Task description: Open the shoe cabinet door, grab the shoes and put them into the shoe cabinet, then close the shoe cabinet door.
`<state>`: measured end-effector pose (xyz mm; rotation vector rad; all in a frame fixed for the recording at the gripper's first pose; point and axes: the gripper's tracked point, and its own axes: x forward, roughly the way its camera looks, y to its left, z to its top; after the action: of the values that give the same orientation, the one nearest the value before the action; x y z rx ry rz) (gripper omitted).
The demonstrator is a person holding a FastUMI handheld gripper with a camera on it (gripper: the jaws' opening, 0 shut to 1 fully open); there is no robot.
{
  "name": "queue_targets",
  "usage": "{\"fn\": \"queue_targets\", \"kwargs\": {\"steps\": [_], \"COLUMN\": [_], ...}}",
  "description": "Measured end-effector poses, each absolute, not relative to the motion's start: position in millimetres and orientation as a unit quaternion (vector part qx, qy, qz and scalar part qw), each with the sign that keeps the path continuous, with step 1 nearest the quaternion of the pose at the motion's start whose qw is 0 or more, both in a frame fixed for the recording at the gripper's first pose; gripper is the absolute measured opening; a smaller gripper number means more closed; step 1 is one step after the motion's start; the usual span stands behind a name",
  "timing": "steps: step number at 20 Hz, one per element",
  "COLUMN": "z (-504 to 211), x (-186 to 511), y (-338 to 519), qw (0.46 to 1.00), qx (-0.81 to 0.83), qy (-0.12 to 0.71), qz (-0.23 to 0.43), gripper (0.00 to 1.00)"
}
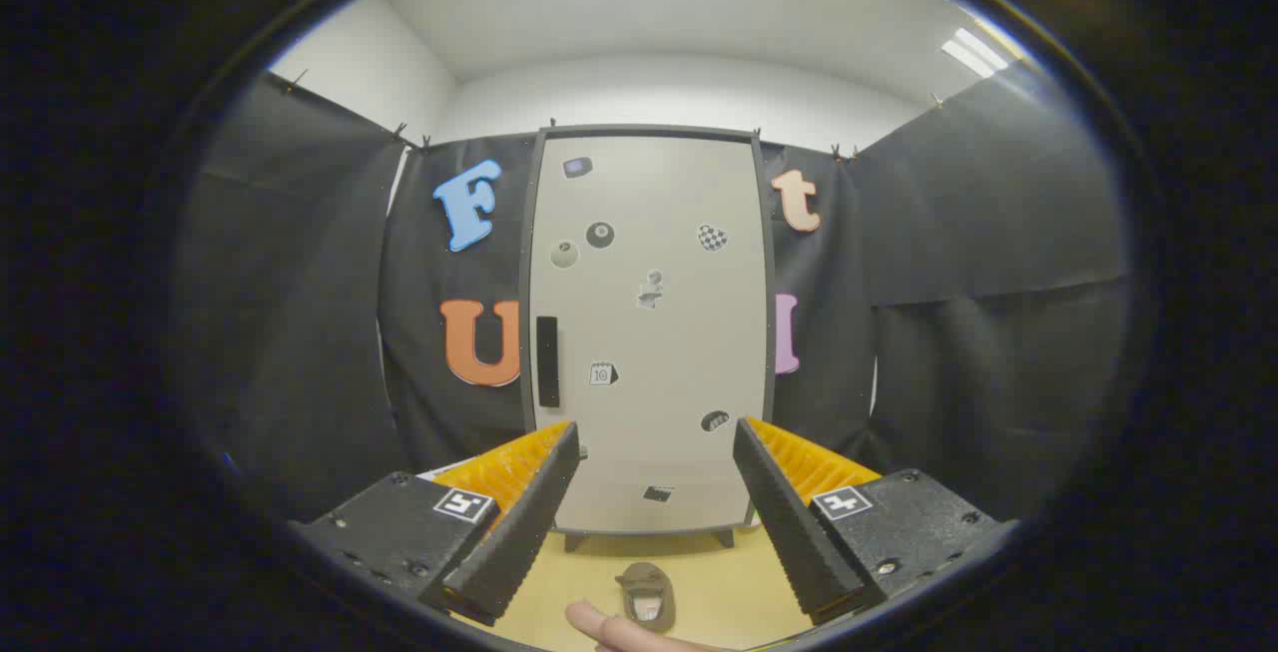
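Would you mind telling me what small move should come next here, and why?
Probably move the open hand-held gripper forward toward the dark handle on the cabinet door: the door looks closed, and the shoe lies on the floor before it.

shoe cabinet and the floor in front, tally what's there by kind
shoe cabinet: 1
door handle: 1
stickers on the door: about 9
shoe on the floor: 1
gripper, jaws open: 1
fingertip: 1
total: about 14

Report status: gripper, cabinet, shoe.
Gripper open, empty. Tall grey cabinet door shut, black handle ahead. Small brown shoe on floor between fingers. Fingertip beside shoe.
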<state>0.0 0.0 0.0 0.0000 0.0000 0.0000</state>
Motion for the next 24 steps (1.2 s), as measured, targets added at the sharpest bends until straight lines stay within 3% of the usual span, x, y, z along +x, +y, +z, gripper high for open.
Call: {"fn": "queue_targets", "kwargs": {"steps": [14,24], "z": [21,38], "x": [9,79], "y": [14,45], "qw": [1.000,0.999], "qx": [0.004,-0.011], "qy": [-0.002,-0.027], "qz": [0.023,0.043], "gripper": [1.00,1.00]}}
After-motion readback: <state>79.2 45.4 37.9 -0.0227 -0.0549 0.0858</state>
